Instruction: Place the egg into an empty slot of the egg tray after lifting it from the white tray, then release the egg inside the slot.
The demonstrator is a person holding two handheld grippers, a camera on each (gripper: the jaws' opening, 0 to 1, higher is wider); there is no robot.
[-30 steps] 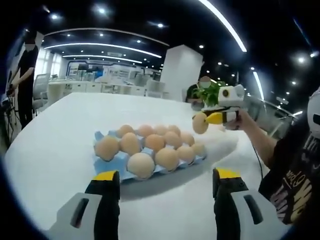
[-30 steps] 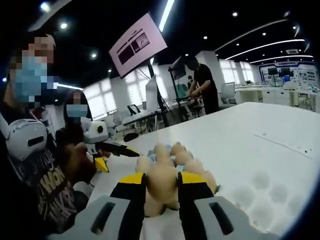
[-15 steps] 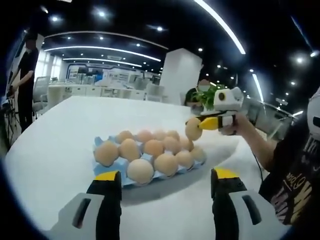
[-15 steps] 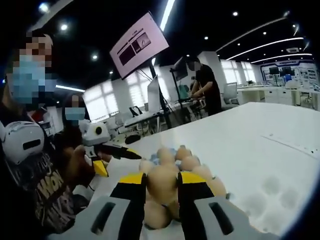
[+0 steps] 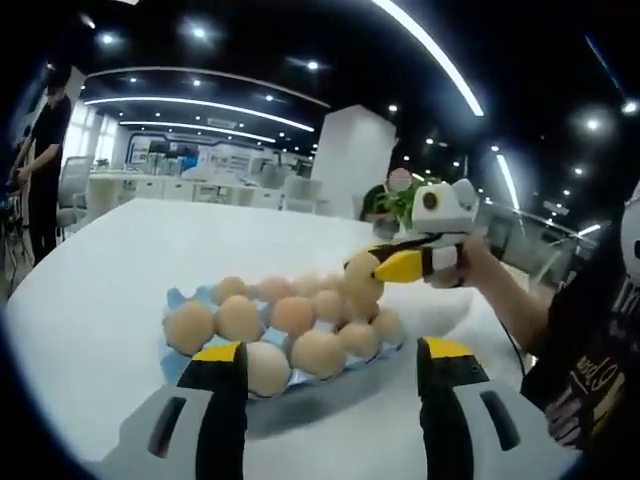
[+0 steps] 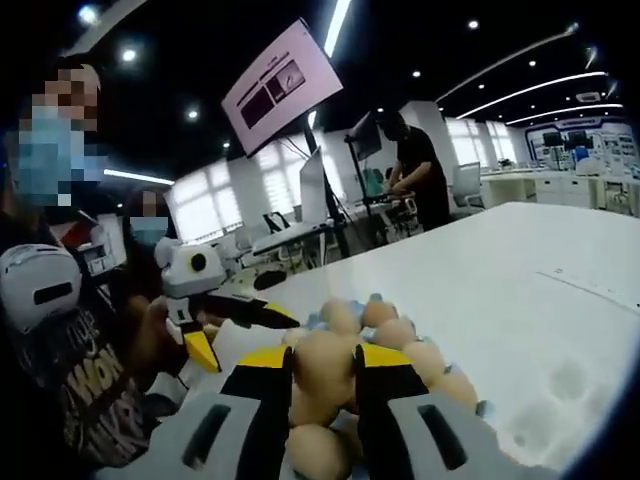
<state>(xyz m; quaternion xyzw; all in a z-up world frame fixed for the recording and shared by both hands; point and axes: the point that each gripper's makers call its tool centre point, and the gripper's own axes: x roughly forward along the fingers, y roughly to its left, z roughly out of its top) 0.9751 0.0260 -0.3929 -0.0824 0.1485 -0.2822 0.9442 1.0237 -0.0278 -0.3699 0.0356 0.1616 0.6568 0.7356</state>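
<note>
A blue egg tray (image 5: 178, 362) holding several brown eggs lies on the white table. My right gripper (image 5: 368, 268) reaches in from the right, shut on a brown egg (image 5: 358, 287) just above the tray's far right corner. In the right gripper view that egg (image 6: 322, 378) sits between the yellow-tipped jaws of the right gripper (image 6: 322, 352), with the tray's eggs (image 6: 400, 333) right below it. My left gripper (image 5: 330, 362) stands open in front of the tray's near edge with nothing in it. The left gripper (image 6: 245, 338) is also seen open at the left.
A white tray (image 6: 570, 385) with round hollows lies at the lower right in the right gripper view. The white table (image 5: 120, 250) stretches wide around the egg tray. The person's hand (image 5: 485, 275) holds the right gripper. Another person (image 6: 415, 175) stands at a far desk.
The right gripper has carried the egg left and down, from beside the egg tray to just over its far right corner. The left gripper has stayed open near the tray's front.
</note>
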